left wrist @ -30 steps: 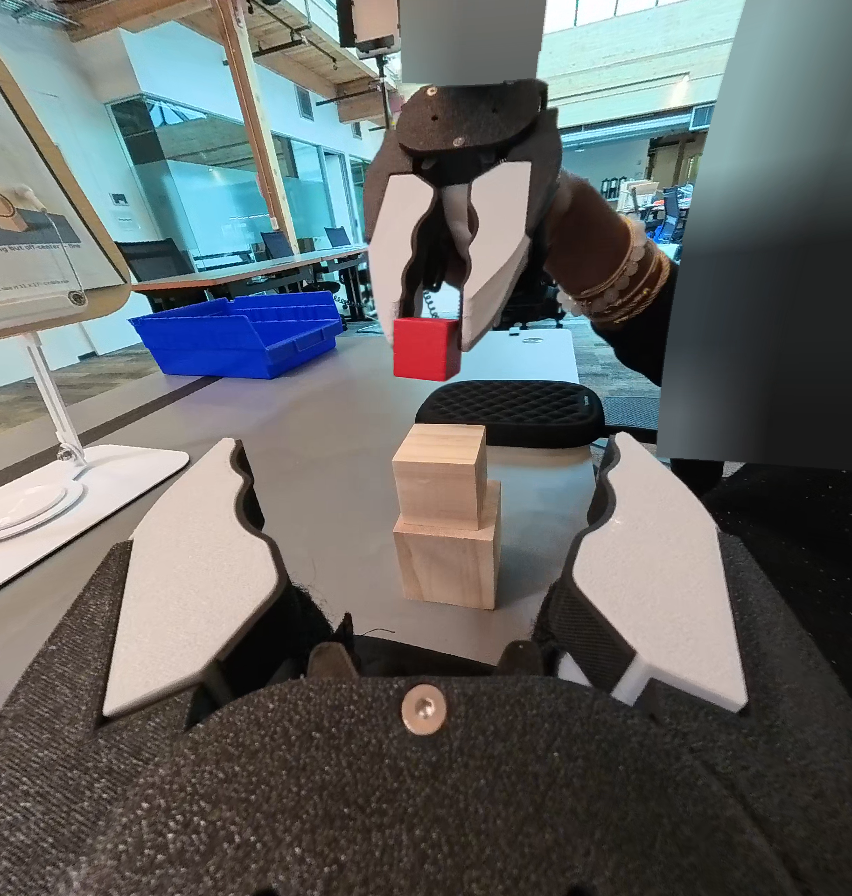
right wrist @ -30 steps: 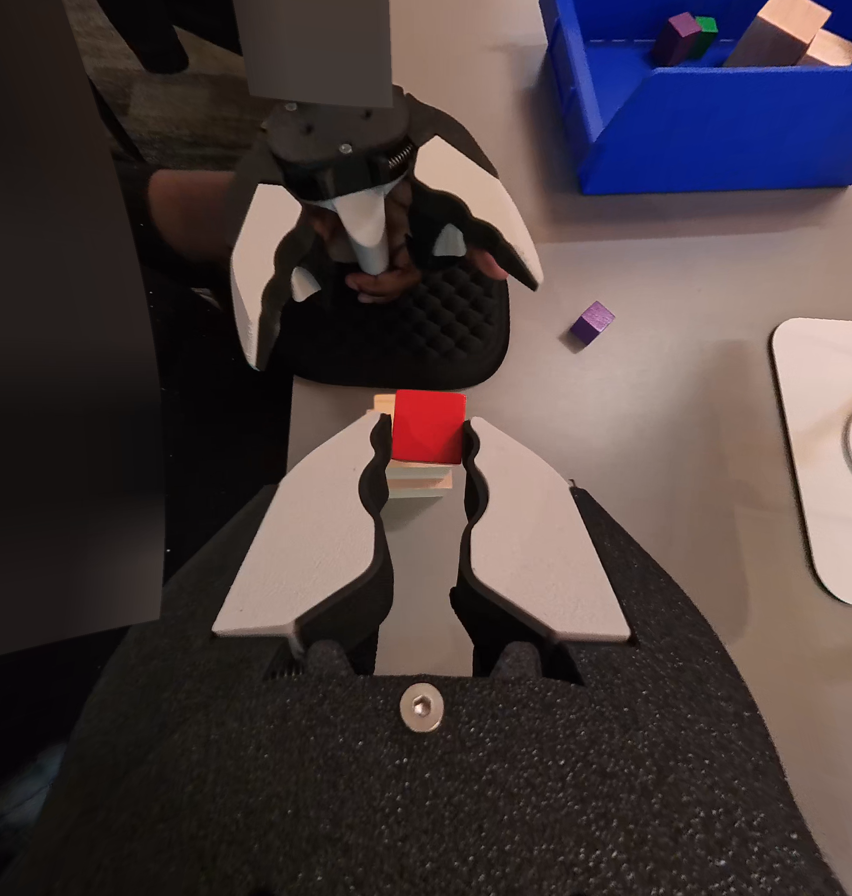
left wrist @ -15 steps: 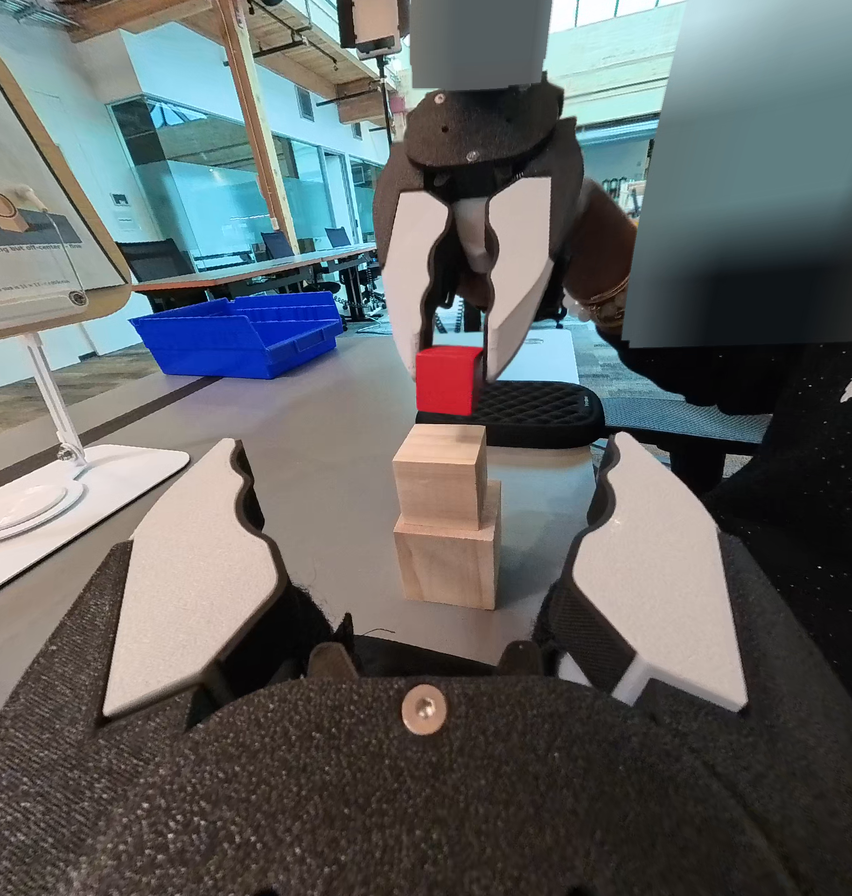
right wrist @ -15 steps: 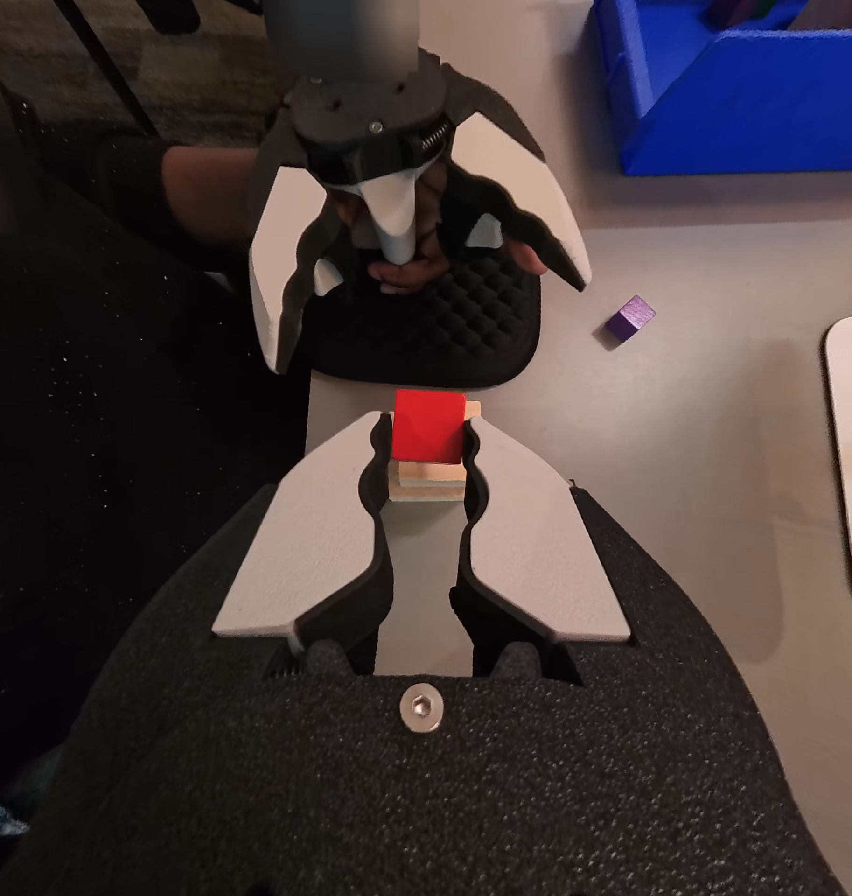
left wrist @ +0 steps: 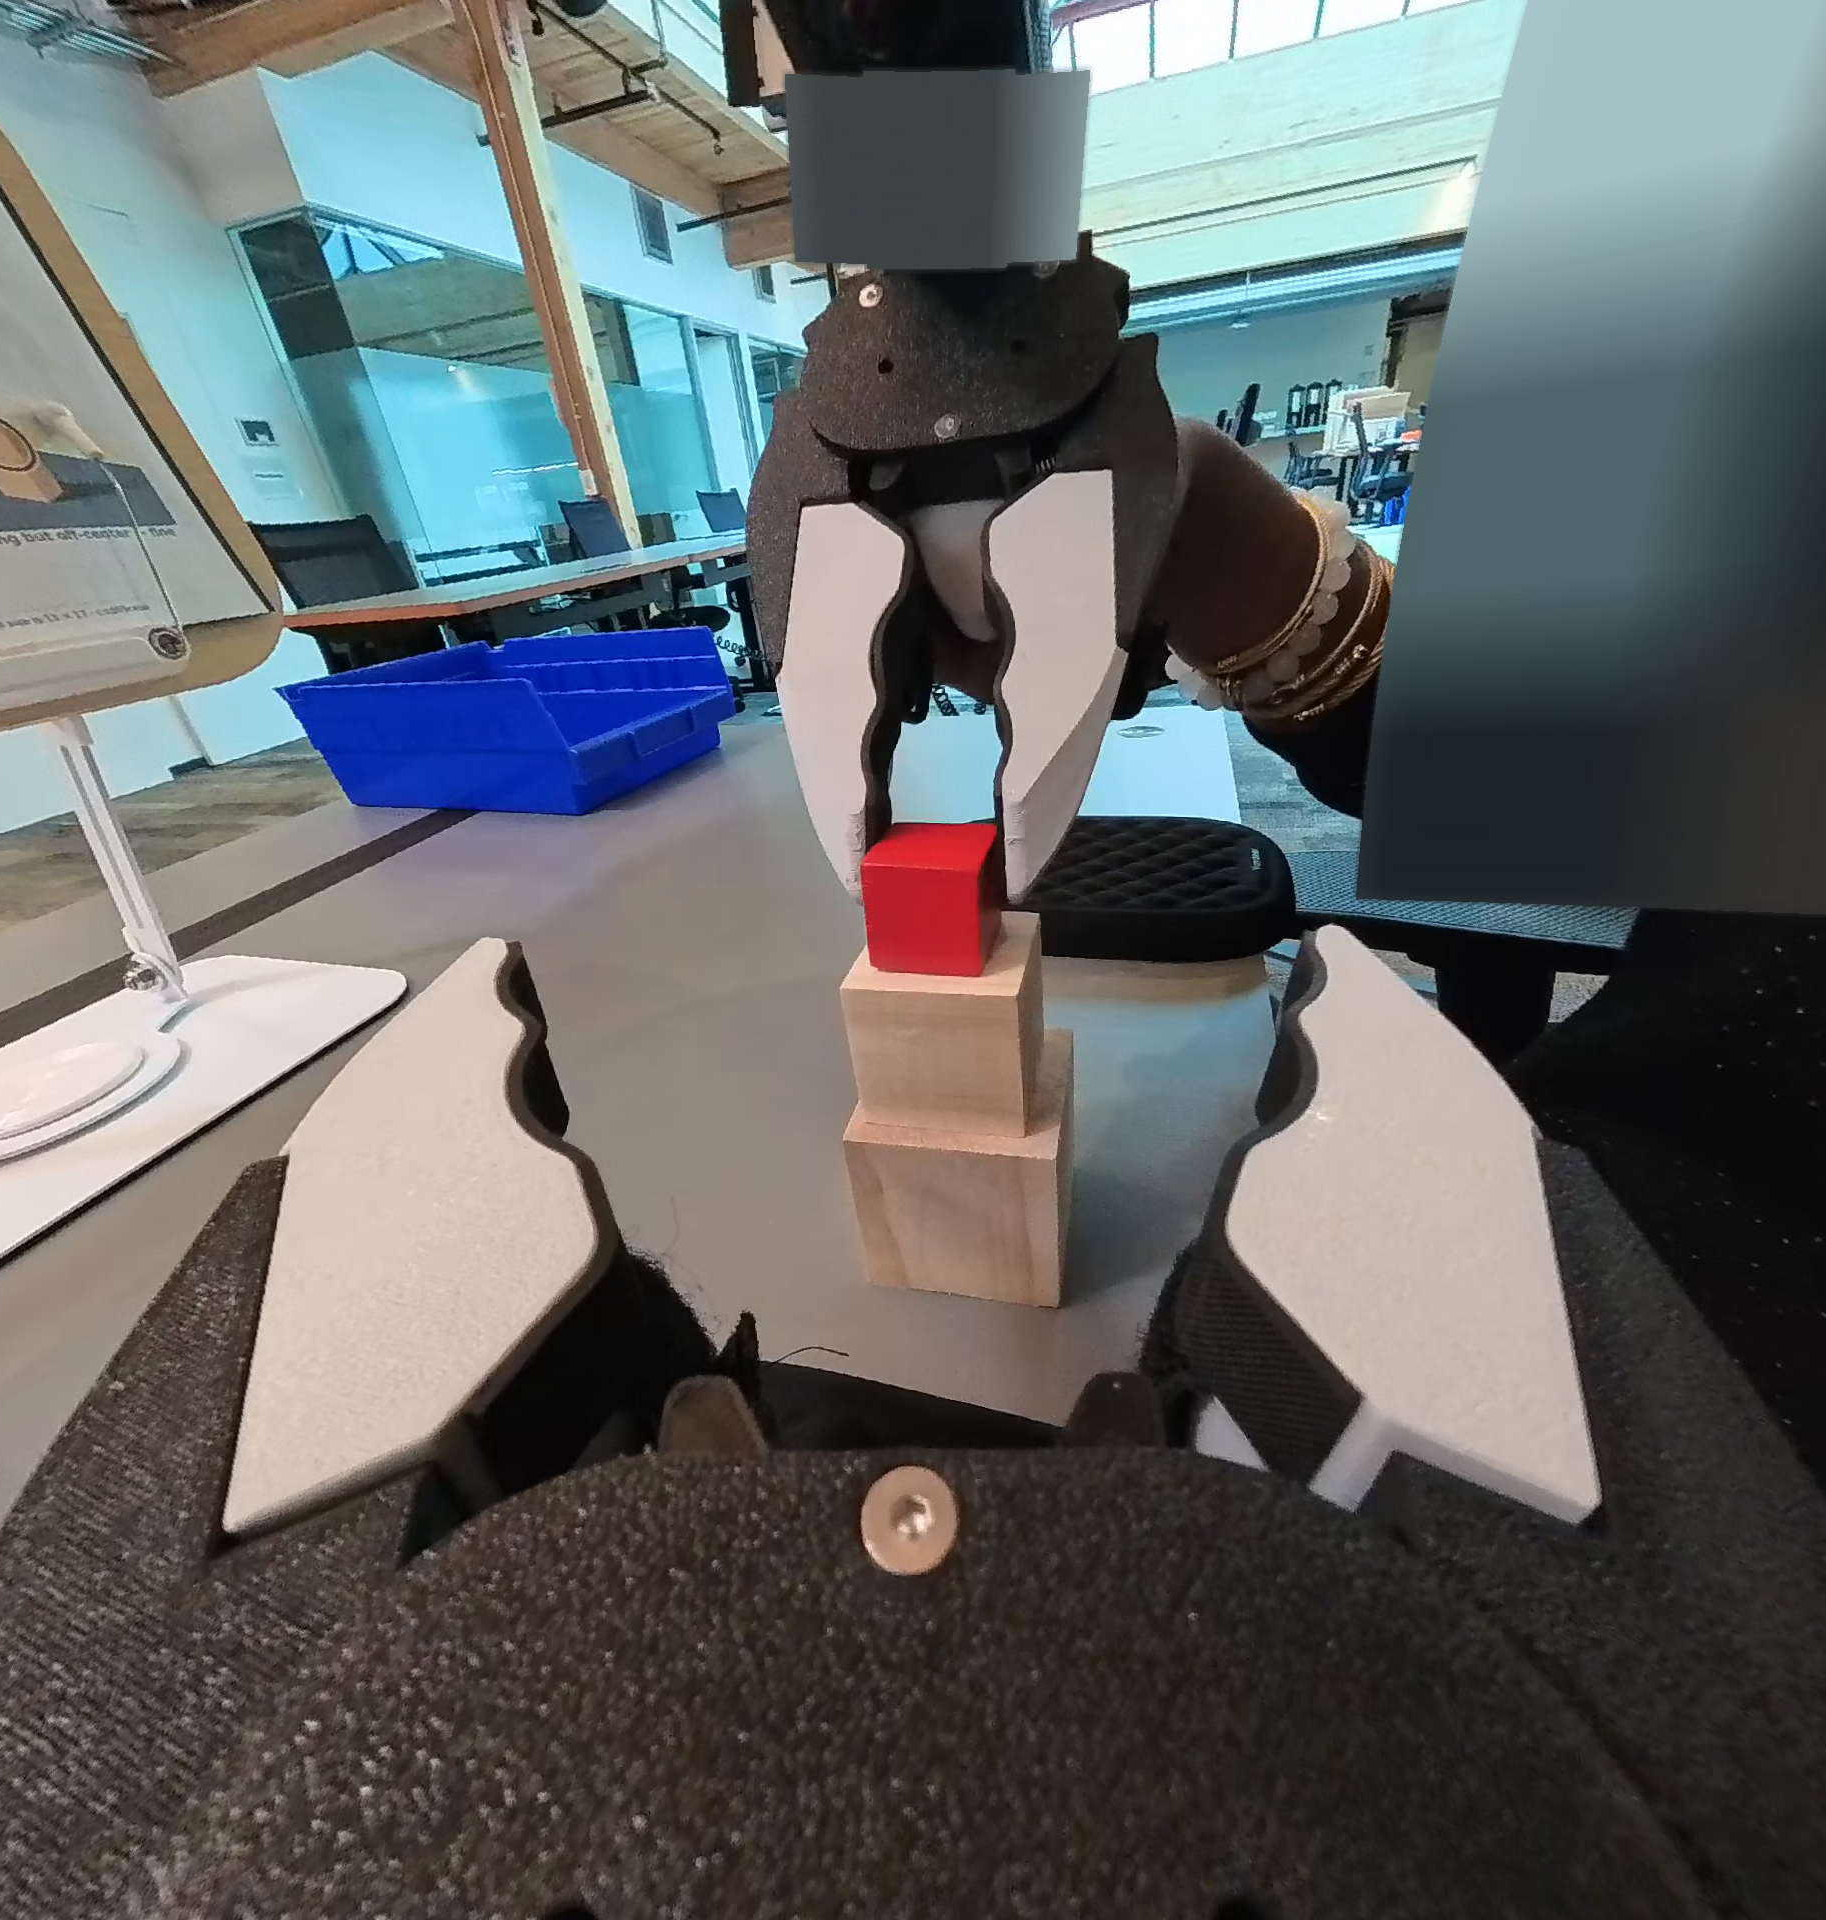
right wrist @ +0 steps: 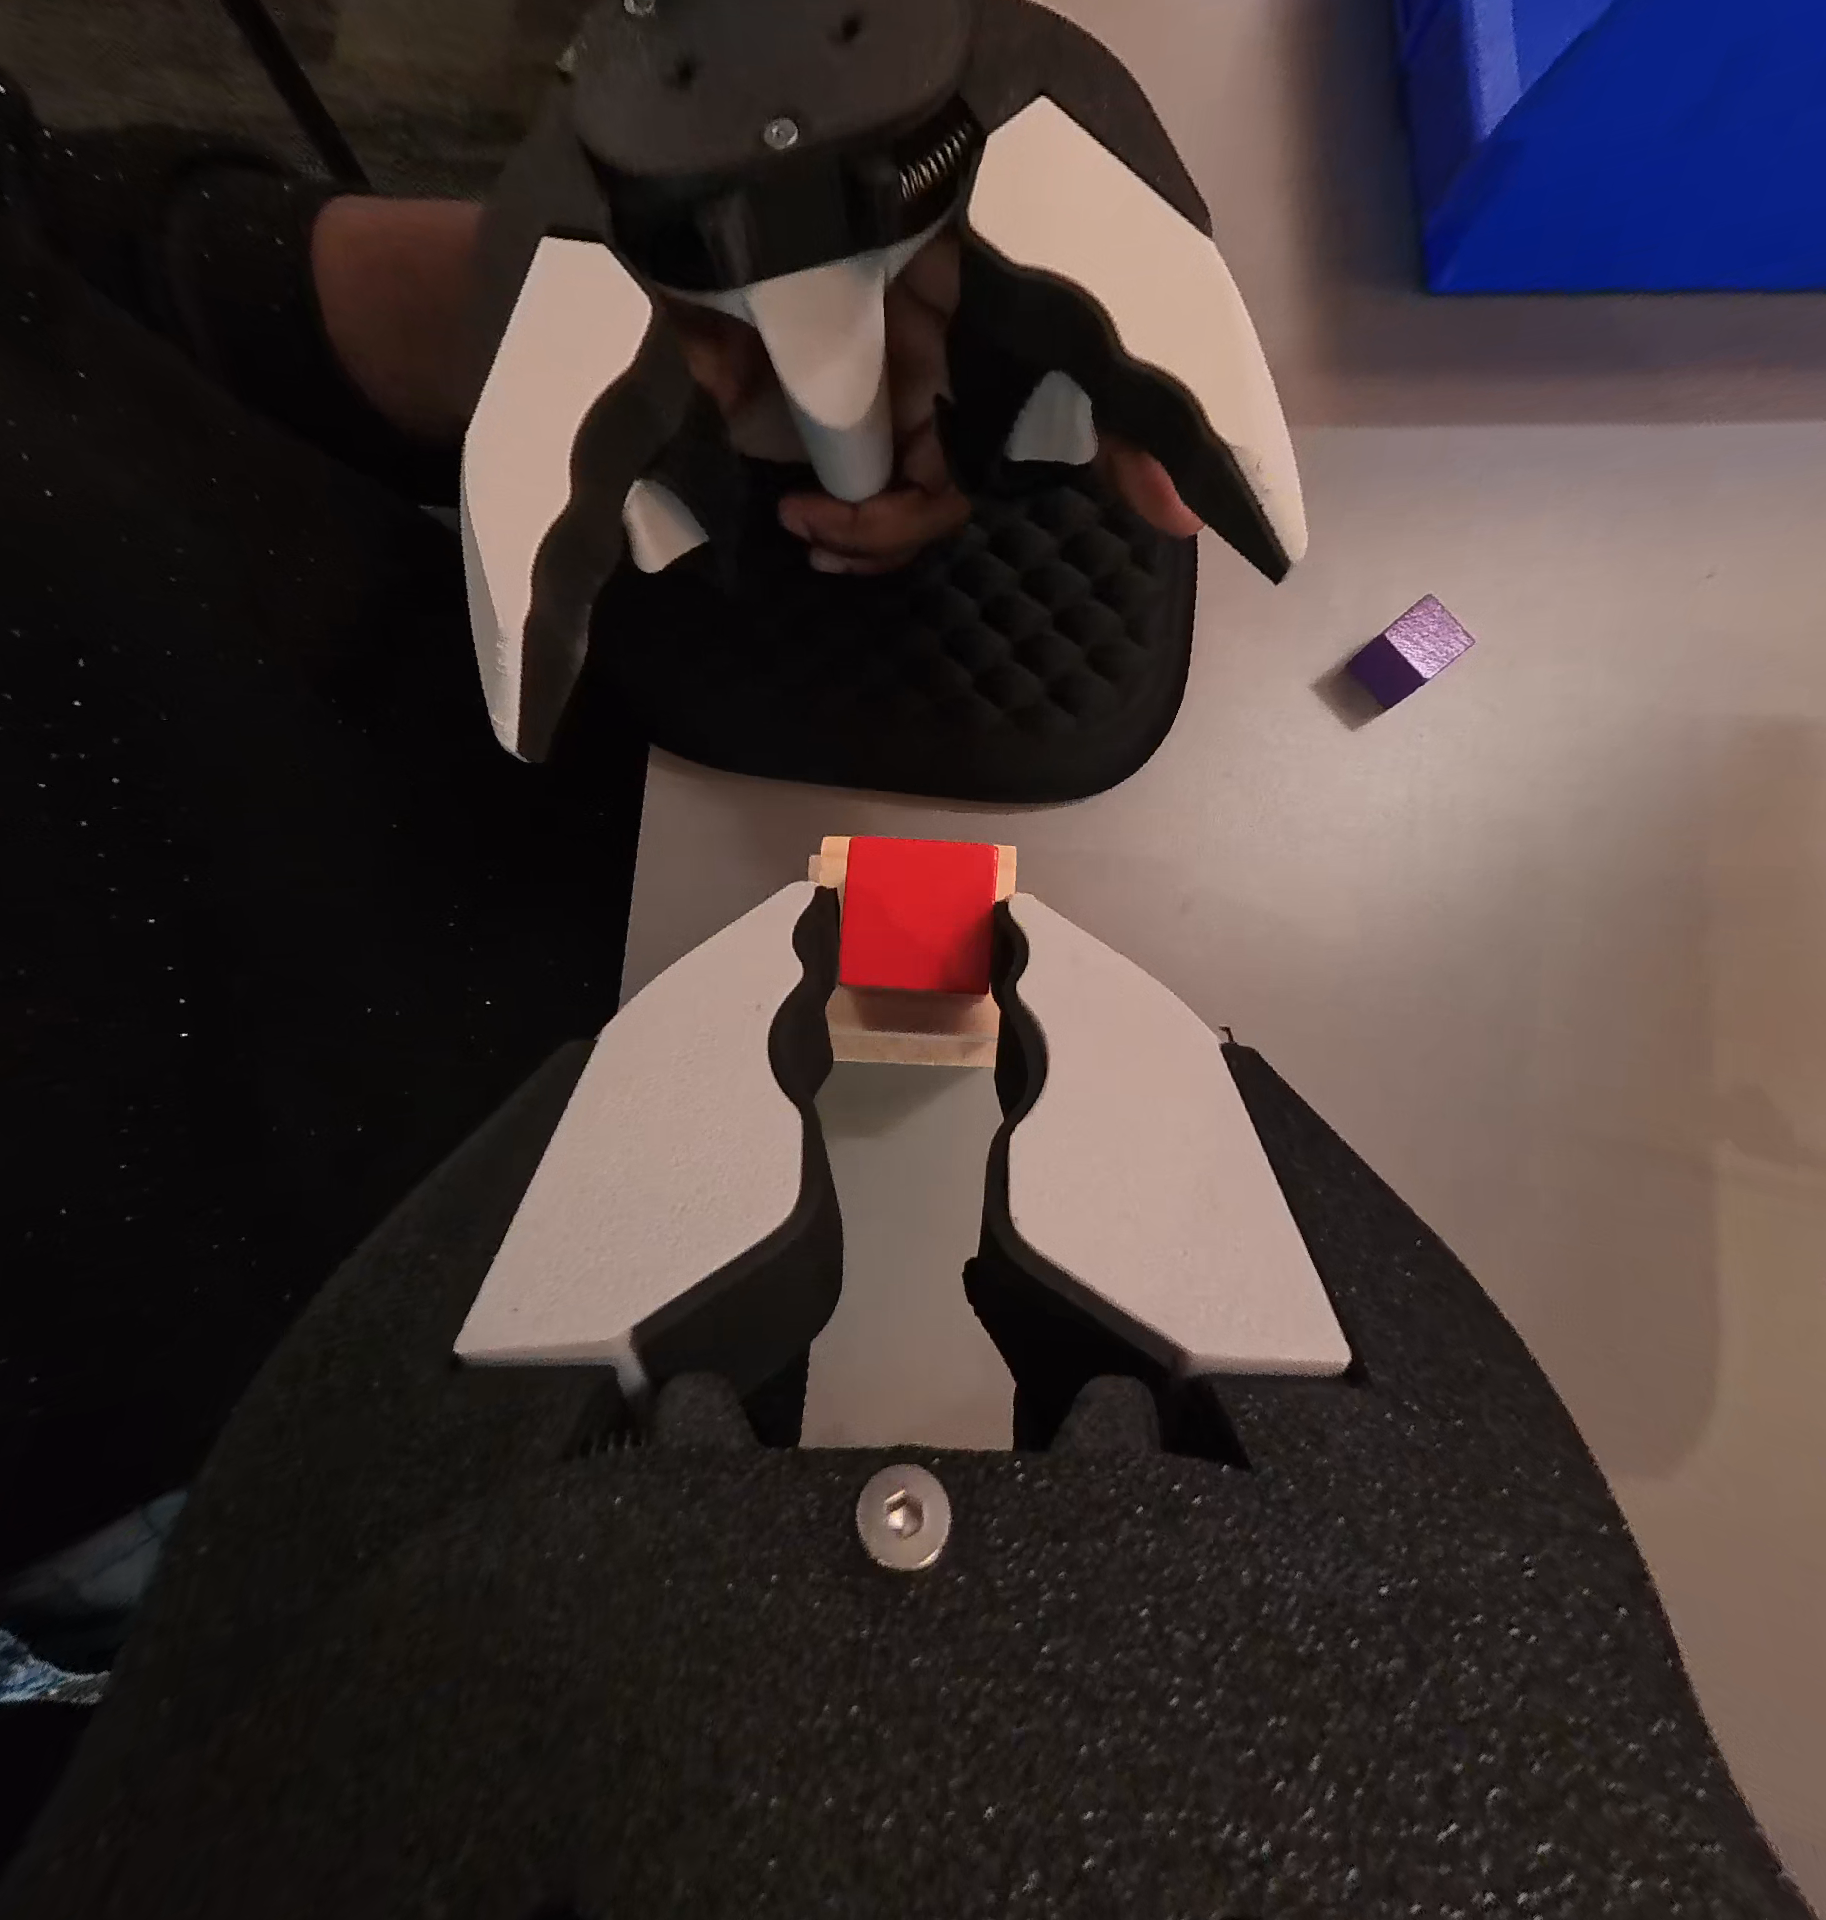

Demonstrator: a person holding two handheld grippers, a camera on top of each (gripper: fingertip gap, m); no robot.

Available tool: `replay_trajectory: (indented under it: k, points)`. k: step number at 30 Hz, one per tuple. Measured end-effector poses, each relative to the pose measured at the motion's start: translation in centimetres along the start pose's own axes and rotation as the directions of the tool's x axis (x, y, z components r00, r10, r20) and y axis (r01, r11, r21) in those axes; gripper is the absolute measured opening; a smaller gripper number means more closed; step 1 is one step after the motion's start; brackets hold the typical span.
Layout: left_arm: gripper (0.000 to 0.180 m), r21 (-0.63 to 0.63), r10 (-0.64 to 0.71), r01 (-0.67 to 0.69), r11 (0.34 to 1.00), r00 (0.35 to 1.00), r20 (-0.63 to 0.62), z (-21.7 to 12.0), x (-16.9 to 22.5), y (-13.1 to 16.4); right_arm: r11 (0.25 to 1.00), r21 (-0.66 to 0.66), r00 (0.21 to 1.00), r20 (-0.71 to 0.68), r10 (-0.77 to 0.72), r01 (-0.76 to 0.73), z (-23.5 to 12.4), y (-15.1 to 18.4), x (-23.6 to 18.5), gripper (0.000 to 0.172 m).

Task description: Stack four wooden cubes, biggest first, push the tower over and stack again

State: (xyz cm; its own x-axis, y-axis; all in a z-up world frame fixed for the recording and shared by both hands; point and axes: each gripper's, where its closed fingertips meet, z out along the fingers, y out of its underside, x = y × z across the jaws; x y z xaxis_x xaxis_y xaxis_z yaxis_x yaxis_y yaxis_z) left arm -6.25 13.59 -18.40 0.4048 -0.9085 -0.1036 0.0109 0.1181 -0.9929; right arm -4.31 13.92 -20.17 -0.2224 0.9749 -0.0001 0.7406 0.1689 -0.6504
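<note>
— Far left of the left gripper [left wrist: 914, 1049]?

— A white stand [left wrist: 109, 852] on a flat white base, bearing a framed printed sheet, well off to the left on the grey table [left wrist: 628, 935]. Beyond it, farther ahead and still left, a blue bin [left wrist: 514, 727].

— And the left gripper itself?

— Spread wide, nothing between its fingers [left wrist: 410, 1226] but air and table. Straight ahead, just past the fingertips and touching neither: two pale wooden blocks stacked, the upper block [left wrist: 940, 1029] sitting slightly askew on the lower block [left wrist: 956, 1216].

— On top of that stack?

— A red cube [left wrist: 930, 899], resting on the upper block toward its left edge. Clamped from above by the right gripper [left wrist: 935, 852], both dark pads pressed against its opposite sides. Pointing downward from a hand wearing beaded bracelets [left wrist: 1293, 644].

— Seen from the right gripper's own camera?

— Same grip: red cube [right wrist: 917, 914] pinched at the fingertips of the right gripper [right wrist: 917, 925], slivers of pale wood showing around and under it. Ahead, past the cube, a black quilted pad [right wrist: 940, 675] at the table's edge, with the left gripper [right wrist: 888, 623] above it, wide apart and bare.

— Farther right?

— A small purple cube [right wrist: 1408, 655] alone on the table, well apart from the stack, ahead and to the right of the right gripper. Beyond that, at the upper right corner, the blue bin [right wrist: 1636, 156].
</note>
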Motion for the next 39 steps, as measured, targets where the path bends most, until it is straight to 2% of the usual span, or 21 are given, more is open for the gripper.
replay_trajectory:
  k: [6, 16, 20, 24, 27, 32, 36, 39]
  points:
    - [0.131, -0.001, 0.002, -0.002, 1.000, 1.000, 0.001, 0.0, 0.0, 0.0, 1.000, 0.002, 1.000, 0.008, 0.003, -0.003, 0.0, 0.0, -0.2, 0.028]
    - [0.131, 0.002, 0.003, -0.003, 1.000, 1.000, 0.003, 0.0, 0.0, 0.0, 0.994, 0.110, 1.000, 0.003, 0.001, -0.001, -1.0, -1.4, 0.1, 0.052]
    - [0.131, 0.010, 0.005, -0.005, 1.000, 1.000, 0.009, -0.1, -0.1, -0.1, 0.975, 0.224, 1.000, -0.009, 0.003, -0.001, -2.9, -3.3, 1.2, 0.056]
    - [0.131, 0.012, 0.014, -0.014, 1.000, 1.000, 0.015, -0.1, -0.1, -0.2, 0.931, 0.364, 0.998, -0.039, 0.049, -0.031, -4.4, -4.9, 5.1, 0.057]
    - [0.131, 0.012, 0.014, -0.014, 1.000, 1.000, 0.014, -0.1, -0.1, -0.2, 0.933, 0.356, 0.997, -0.047, 0.068, -0.047, -2.8, -4.0, 8.9, 0.057]
    - [0.131, 0.028, 0.009, -0.009, 1.000, 1.000, 0.012, -0.3, -0.1, -0.4, 0.950, 0.311, 0.999, 0.028, 0.033, -0.040, 3.1, -2.6, 12.2, 0.054]
    - [0.130, 0.032, 0.003, -0.004, 0.999, 1.000, 0.009, -0.3, -0.1, -0.4, 0.968, 0.218, 0.986, 0.077, -0.144, 0.125, 7.2, -1.9, 12.6, 0.054]
    - [0.129, 0.034, 0.001, -0.001, 0.999, 1.000, 0.006, -0.3, -0.1, -0.4, 0.950, 0.167, 0.951, 0.118, -0.285, 0.264, 9.2, -1.7, 13.2, 0.053]
